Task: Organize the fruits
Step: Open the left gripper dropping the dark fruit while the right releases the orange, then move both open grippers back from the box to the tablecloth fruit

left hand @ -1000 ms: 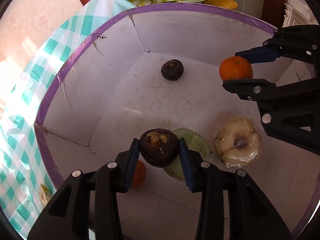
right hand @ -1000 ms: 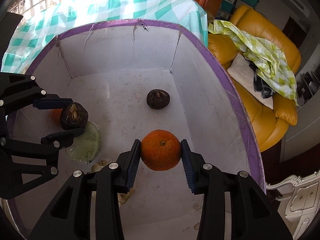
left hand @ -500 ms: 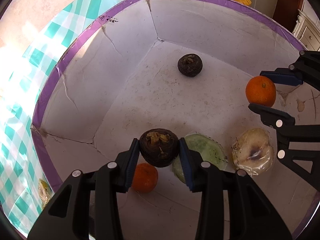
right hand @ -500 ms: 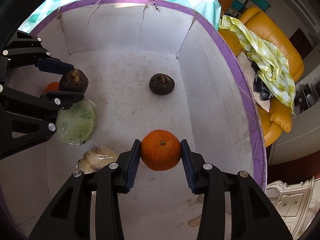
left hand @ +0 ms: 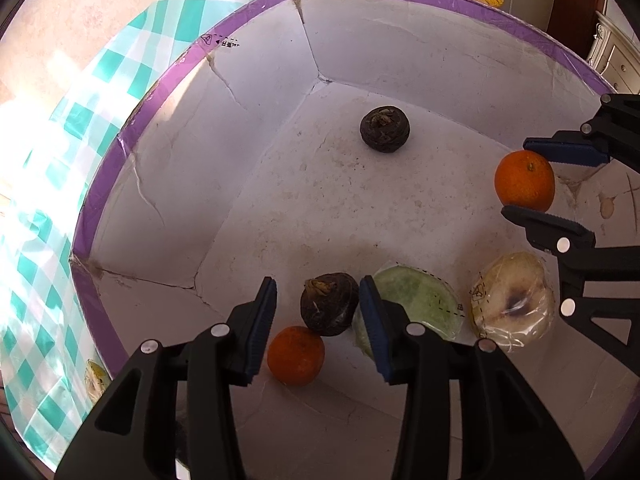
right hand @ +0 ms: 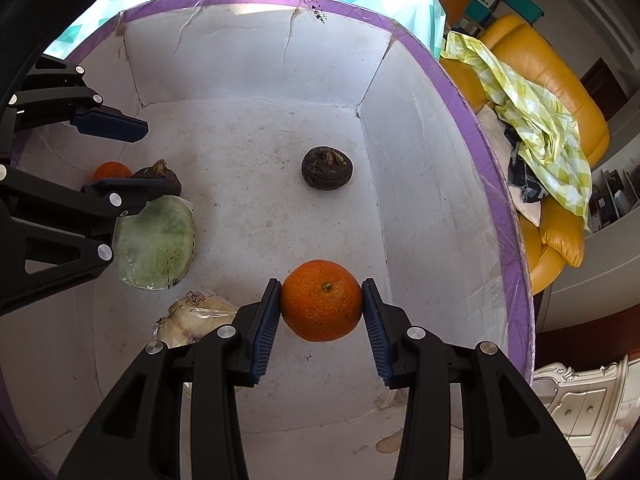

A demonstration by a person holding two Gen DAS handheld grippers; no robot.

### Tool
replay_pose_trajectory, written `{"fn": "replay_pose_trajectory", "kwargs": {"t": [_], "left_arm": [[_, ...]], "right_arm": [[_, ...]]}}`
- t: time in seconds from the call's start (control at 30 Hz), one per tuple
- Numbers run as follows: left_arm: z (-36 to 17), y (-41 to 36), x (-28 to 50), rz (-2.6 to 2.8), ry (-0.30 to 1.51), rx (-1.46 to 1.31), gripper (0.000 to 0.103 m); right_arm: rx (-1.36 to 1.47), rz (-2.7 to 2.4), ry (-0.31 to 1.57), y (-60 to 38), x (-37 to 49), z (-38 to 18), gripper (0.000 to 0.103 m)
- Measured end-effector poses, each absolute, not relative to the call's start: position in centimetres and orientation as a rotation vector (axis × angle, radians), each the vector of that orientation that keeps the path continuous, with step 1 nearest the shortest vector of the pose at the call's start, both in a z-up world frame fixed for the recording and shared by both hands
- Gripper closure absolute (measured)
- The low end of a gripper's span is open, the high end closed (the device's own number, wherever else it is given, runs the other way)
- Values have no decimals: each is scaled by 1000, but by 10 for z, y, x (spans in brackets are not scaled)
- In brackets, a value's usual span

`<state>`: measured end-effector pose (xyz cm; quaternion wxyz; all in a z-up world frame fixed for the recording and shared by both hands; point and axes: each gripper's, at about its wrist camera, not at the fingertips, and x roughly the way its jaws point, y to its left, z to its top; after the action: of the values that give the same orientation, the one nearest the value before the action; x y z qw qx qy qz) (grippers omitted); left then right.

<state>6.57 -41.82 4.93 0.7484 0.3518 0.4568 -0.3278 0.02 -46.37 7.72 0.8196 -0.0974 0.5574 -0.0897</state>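
In the left wrist view my left gripper [left hand: 318,292] hangs low inside the white box [left hand: 100,200], its jaws opening. A dark brown round fruit [left hand: 329,304] sits between them on the box floor, clear of the left pad, leaning on a small orange [left hand: 296,354]. A second dark fruit [left hand: 385,129] lies farther back. In the right wrist view my right gripper [right hand: 322,292] holds a larger orange [right hand: 322,300] just above the floor. Its jaws are starting to open, but both pads still touch the peel.
A wrapped green slice [left hand: 420,304] and a wrapped pale fruit half [left hand: 514,300] lie on the box floor between the two grippers. The purple-rimmed box walls [right hand: 480,128] surround everything. A checked tablecloth [left hand: 36,280] lies outside, and a yellow sofa [right hand: 560,216] stands beyond.
The left jaws have spread and the dark fruit has dropped from the grip onto the floor beside the small orange. Both grippers have sunk slightly deeper into the box.
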Motion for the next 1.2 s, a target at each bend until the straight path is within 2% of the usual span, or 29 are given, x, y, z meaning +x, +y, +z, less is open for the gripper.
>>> {"fn": "replay_pose_trajectory", "kwargs": {"t": [0.07, 0.2, 0.6, 0.9, 1.03, 1.2], "left_arm": [[50, -418, 65, -719, 990, 771, 54], [52, -416, 63, -725, 982, 761, 53], [57, -408, 61, -751, 943, 711, 53], [66, -400, 56, -789, 854, 632, 47], [72, -395, 54, -817, 809, 581, 41], [76, -388, 50, -839, 758, 539, 40]], "right_arm": [[-209, -194, 1180, -463, 0, 78, 58], [-204, -197, 1154, -464, -1, 82, 42], [-215, -214, 1138, -466, 0, 84, 42], [-202, -252, 1083, -468, -5, 90, 34], [-204, -276, 1064, -468, -7, 92, 34], [-198, -306, 1028, -467, -12, 94, 33]]}}
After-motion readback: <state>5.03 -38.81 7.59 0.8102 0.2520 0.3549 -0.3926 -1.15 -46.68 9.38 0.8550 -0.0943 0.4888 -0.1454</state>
